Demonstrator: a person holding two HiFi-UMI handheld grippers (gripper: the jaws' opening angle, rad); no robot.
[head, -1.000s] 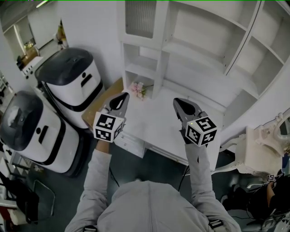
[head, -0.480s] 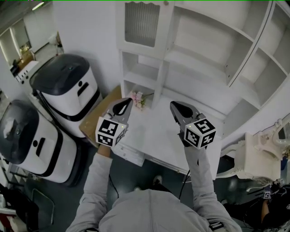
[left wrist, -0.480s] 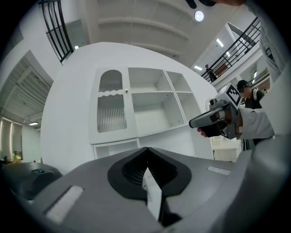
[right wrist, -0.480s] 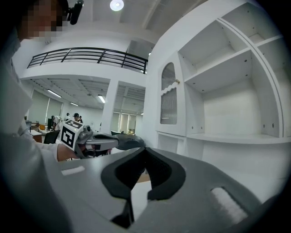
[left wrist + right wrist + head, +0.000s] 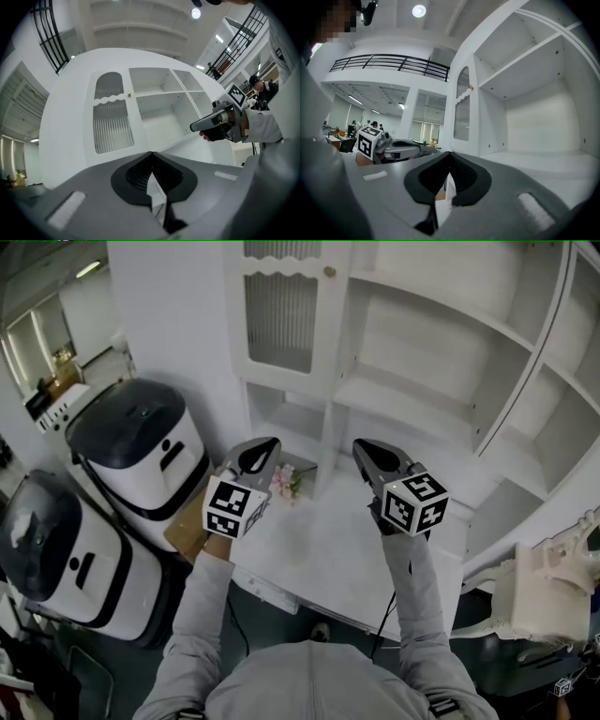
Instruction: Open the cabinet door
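Head view: left gripper [image 5: 271, 442] and right gripper [image 5: 359, 446], two in all, hover over the desk [image 5: 319, 540] below one shut ribbed-glass cabinet door [image 5: 279, 320], its top cut off; left gripper view: jaws pressed together, empty; right gripper view: jaws together too, door seen edge-on.

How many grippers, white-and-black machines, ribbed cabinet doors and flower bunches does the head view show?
Grippers: 2 (left gripper, right gripper)
White-and-black machines: 2
Ribbed cabinet door: 1
Flower bunch: 1
Total: 6
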